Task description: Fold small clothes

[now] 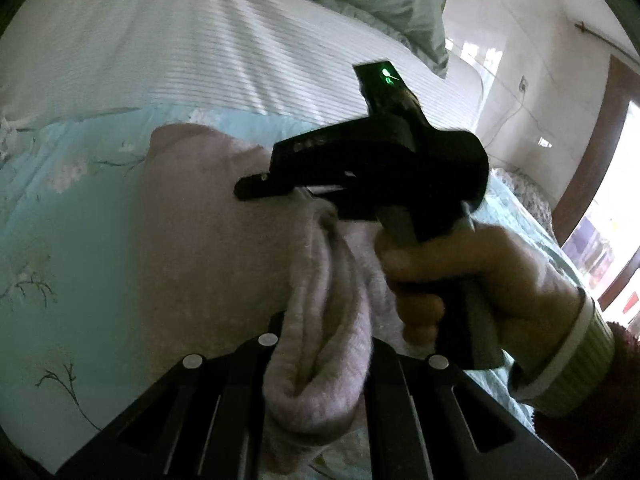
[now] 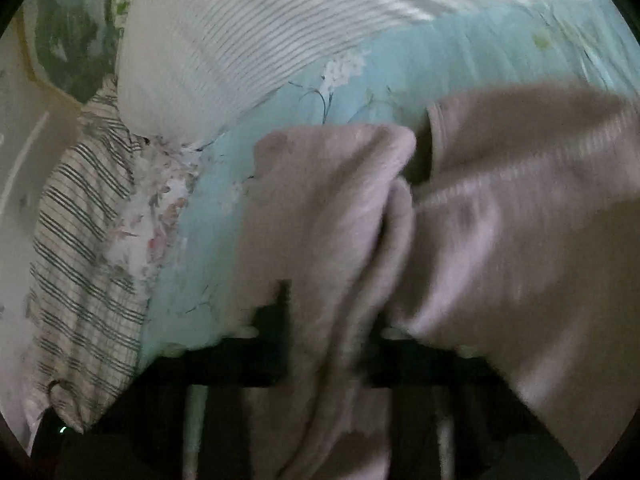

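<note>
Gripping one pink knit garment (image 1: 208,216) on the floral bedsheet (image 1: 60,208): your left gripper (image 1: 320,364) and right gripper (image 2: 332,320) both clench bunched folds.

Both wrist views close, angled down, sharing pink garment (image 1: 224,240) on bed (image 1: 72,240)

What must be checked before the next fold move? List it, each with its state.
1. Left claw grips the pink garment: ok, cloth is bunched between its shut fingers.
2. Right claw grips the garment: ok, folds gather between its fingers, though the view is blurred.
3. Garment lies smooth: not ok, it is creased and bunched.
4. Garment over the blue bedspread: ok.
5. Edges lined up: cannot tell, they are hidden.
</note>
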`<state>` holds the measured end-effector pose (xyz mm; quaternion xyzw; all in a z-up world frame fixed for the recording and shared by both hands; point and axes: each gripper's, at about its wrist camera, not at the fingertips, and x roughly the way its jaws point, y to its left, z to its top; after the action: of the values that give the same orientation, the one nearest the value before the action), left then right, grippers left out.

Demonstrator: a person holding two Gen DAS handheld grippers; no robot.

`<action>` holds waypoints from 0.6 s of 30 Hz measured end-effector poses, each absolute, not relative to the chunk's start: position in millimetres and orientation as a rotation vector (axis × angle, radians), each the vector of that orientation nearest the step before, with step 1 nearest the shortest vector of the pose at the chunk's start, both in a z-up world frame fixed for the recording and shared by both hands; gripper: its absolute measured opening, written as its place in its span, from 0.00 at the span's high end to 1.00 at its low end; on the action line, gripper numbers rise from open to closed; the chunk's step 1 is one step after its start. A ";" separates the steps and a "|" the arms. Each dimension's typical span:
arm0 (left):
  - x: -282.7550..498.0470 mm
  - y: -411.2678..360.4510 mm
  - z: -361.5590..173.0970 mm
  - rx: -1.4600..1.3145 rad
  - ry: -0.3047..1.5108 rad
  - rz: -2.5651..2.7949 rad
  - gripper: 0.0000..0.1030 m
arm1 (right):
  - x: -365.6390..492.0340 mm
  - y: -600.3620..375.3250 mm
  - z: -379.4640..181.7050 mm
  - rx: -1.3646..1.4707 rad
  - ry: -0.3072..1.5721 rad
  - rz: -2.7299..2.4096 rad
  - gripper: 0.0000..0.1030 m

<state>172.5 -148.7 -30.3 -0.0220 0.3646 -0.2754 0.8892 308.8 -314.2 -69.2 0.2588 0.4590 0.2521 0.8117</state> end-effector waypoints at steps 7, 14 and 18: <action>168.2 -188.5 -5.9 -0.093 0.741 -0.698 0.94 | 275.7 -371.1 -5.9 0.431 0.814 0.486 0.79; 176.8 -261.2 -44.4 -0.063 0.879 -0.783 0.94 | 270.1 -436.2 -60.5 0.465 0.932 0.333 0.79; 177.3 -276.7 -54.5 -0.020 0.896 -0.781 0.93 | 268.4 -445.7 -68.0 0.485 0.919 0.346 0.79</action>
<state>177.3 -276.7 -54.5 -0.0094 0.4220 -0.3678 0.8286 268.4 -445.7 -68.0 0.2306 0.4367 0.1643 0.8539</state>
